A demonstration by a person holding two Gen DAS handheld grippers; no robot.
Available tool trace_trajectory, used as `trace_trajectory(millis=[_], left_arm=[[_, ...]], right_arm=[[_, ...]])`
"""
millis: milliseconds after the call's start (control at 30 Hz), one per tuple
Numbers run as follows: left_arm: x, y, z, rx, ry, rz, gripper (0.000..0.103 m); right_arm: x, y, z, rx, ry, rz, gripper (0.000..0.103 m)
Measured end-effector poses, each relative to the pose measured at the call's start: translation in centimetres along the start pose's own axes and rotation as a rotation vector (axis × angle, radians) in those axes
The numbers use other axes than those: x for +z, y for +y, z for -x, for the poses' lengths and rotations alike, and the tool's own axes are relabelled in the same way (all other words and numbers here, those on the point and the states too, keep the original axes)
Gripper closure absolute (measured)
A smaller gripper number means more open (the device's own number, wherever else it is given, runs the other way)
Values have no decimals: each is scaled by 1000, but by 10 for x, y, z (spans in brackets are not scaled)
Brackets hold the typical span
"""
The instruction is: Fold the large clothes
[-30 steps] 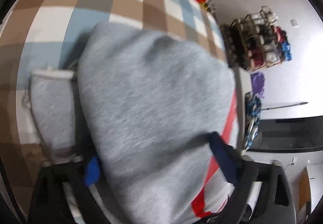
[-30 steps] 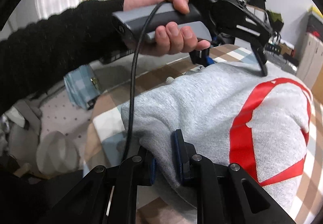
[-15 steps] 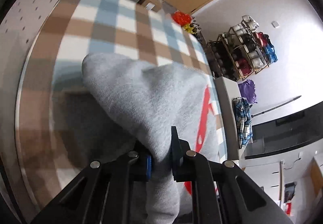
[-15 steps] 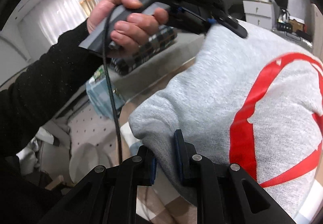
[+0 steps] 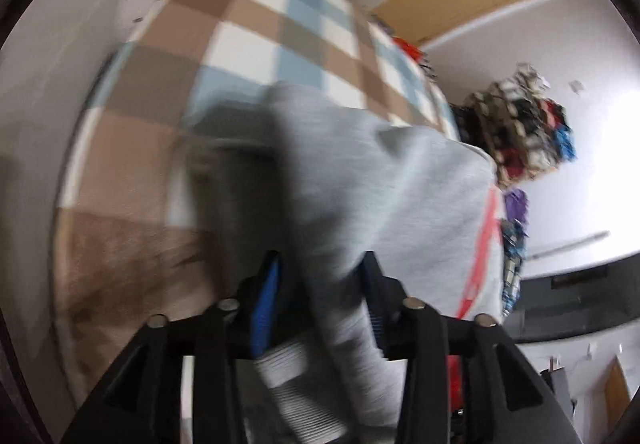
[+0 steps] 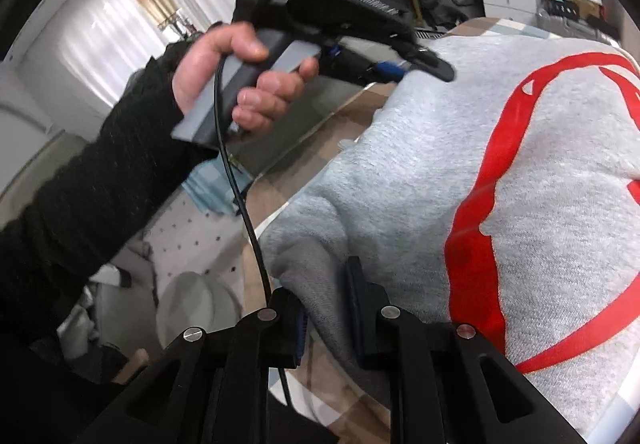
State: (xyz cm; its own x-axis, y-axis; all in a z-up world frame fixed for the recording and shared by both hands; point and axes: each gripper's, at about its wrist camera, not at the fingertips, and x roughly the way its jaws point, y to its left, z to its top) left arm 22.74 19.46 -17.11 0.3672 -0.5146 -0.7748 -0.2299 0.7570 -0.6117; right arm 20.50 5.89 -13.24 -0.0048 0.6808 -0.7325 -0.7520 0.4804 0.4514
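Grey sweatshirt (image 6: 420,163) mid-fold on checked table (image 5: 168,171).
Right hand-held gripper (image 6: 326,320) pinches its edge; left hand-held gripper (image 5: 320,308) jaws just been opening, cloth loose between.

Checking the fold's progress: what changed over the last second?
The left gripper clamped a fold of the grey sweatshirt, carried it across, and its jaws have just been opening with cloth between them. The right gripper stayed shut on the sweatshirt's edge.
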Motion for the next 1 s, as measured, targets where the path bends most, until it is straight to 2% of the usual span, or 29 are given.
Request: trace_trajectory(millis=[67, 133, 200, 233, 300, 367, 433, 500, 533, 567, 600, 633, 700, 800, 900, 1000], left_arm=[[-9, -2, 16, 22, -18, -10, 65], [-16, -11, 34, -2, -74, -37, 65], [-27, -27, 46, -68, -86, -79, 65], [-34, -37, 50, -126, -76, -104, 65], [-45, -52, 44, -181, -44, -150, 65], [-53, -62, 24, -173, 10, -199, 64], [-60, -61, -6, -113, 75, -203, 64], [-62, -53, -21, -115, 88, -175, 64], [-62, -50, -24, -124, 84, -161, 64], [-61, -47, -23, -140, 76, -147, 64], [-61, -46, -22, -144, 67, -142, 64], [-63, -46, -22, -138, 58, -150, 64], [-71, -45, -18, -109, 45, -188, 64], [-84, -52, -11, -4, 15, -242, 64], [-96, -64, 6, 80, -33, -280, 64], [-116, -80, 26, 28, -86, -348, 64]], right_arm=[[2, -8, 2, 41, -7, -44, 84], [4, -11, -2, 45, 3, -64, 84], [3, 0, -7, -15, 10, -14, 83], [1, 10, -12, -65, 15, 33, 81], [-4, 27, -20, -168, 30, 115, 78], [-8, 35, -24, -236, 28, 166, 77], [-13, 45, -23, -290, 6, 193, 76], [-19, 54, -19, -357, 1, 235, 71], [-25, 59, -17, -379, 2, 259, 50], [-31, 65, -14, -374, 3, 283, 16], [-39, 68, -7, -373, -13, 303, 3], [-47, 72, -1, -379, -38, 317, 0], [-62, 78, 9, -355, -45, 322, 0], [-69, 73, 37, -296, -52, 241, 0], [-47, 53, 79, -250, -104, 148, 0], [-3, 18, 106, -164, -144, -27, 0]])
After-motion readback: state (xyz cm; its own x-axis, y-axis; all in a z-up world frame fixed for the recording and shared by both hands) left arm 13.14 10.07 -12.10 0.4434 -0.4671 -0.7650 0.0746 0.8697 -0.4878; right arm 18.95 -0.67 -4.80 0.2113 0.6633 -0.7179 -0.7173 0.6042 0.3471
